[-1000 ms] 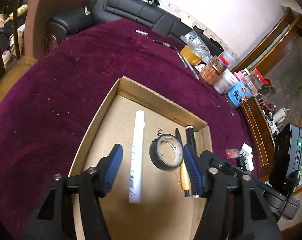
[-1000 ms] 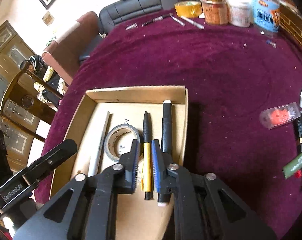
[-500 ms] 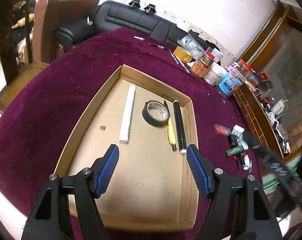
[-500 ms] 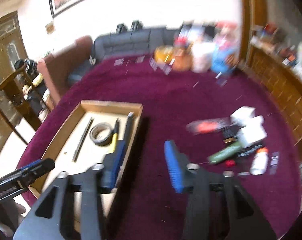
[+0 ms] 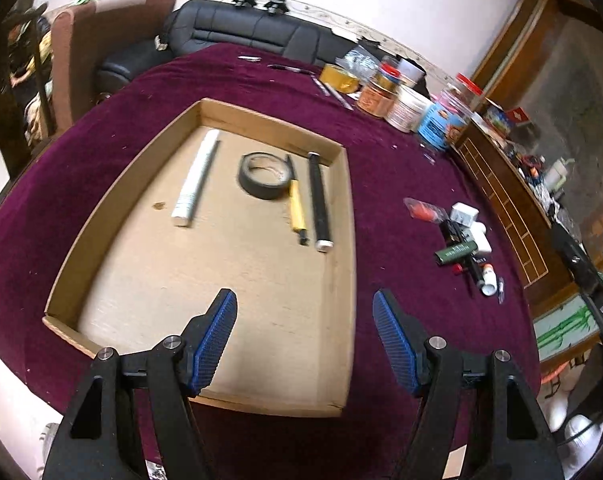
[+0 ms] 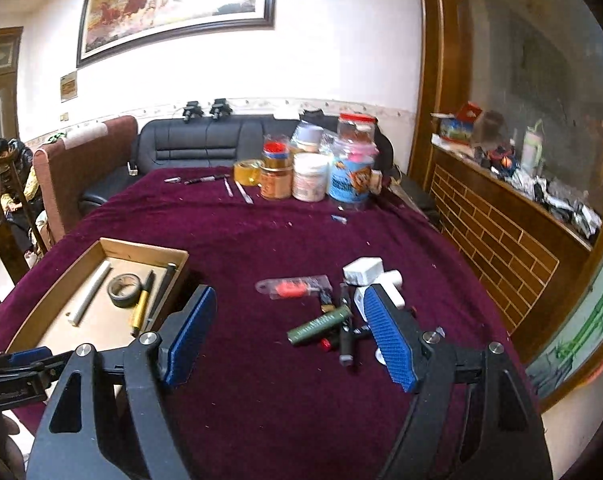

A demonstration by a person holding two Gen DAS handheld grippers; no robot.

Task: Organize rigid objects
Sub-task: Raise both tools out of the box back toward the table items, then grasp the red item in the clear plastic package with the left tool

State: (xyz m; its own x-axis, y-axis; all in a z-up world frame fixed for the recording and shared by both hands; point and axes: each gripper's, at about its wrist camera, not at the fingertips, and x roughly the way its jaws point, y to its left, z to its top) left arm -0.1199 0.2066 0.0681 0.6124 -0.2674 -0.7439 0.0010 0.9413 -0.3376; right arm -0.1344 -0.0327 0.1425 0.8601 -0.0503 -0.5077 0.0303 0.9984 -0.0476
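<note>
**Both grippers open, box partly filled**

Here, in the left wrist view, the left gripper (image 5: pixel 304 338) hung with fingers spread wide over the near end of the cardboard box (image 5: pixel 343 216). Far inside lay a white tube (image 5: pixel 195 178), tape roll (image 5: pixel 264 175), yellow pen (image 5: pixel 296 210) and black marker (image 5: pixel 319 202).

In the right wrist view, the right gripper (image 6: pixel 288 334) gaped empty above the purple tablecloth (image 6: pixel 261 240), a pile of small items (image 6: pixel 341 312) between its fingers; the box sat left.

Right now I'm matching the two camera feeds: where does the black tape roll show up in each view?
Left wrist: the black tape roll lies upper centre, inside the cardboard box, left of the yellow pen.
Right wrist: the same roll sits at lower left, in the box.
Shared landmark: the yellow pen beside it.
</note>
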